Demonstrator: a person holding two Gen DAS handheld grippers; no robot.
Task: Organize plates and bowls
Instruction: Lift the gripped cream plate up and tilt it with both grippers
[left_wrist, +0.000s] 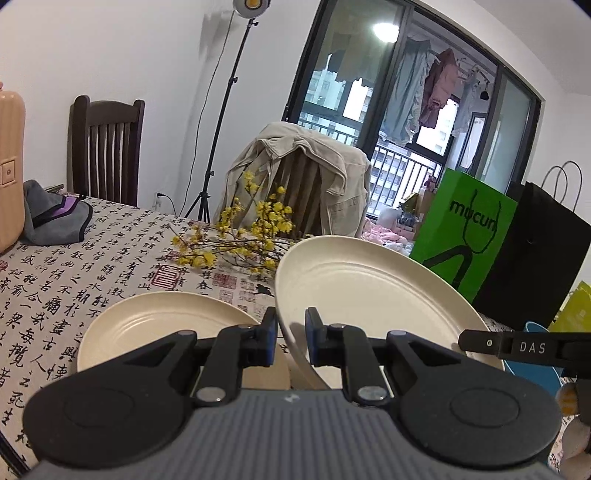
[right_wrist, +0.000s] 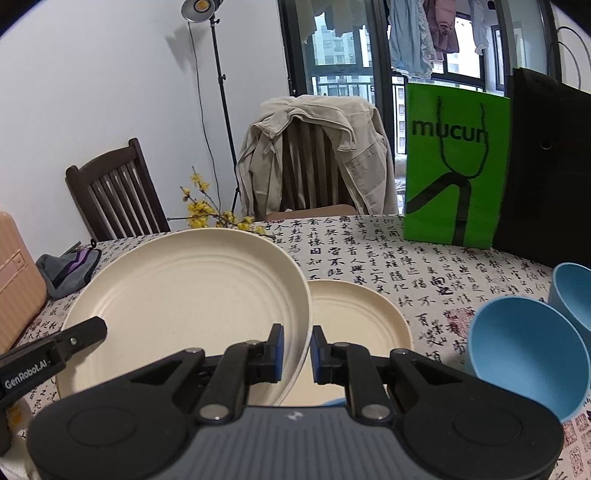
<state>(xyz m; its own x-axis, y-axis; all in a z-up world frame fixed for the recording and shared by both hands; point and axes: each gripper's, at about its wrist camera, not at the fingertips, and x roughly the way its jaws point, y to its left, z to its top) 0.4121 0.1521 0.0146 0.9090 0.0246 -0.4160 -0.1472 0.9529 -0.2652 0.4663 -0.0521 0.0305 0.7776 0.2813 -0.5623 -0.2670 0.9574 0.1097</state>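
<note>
A large cream plate hangs tilted above the table, held by both grippers. My left gripper is shut on its near left rim. My right gripper is shut on the same large plate at its right rim. A finger of the right gripper shows in the left wrist view, past the plate's right edge. In that view another cream plate lies flat on the tablecloth, left of the held one. In the right wrist view a smaller cream plate lies flat on the right. Two blue bowls stand further right.
Yellow flower twigs lie on the patterned tablecloth behind the plates. A green paper bag and a black bag stand at the table's far right. A peach case and grey cloth sit left. Chairs stand beyond.
</note>
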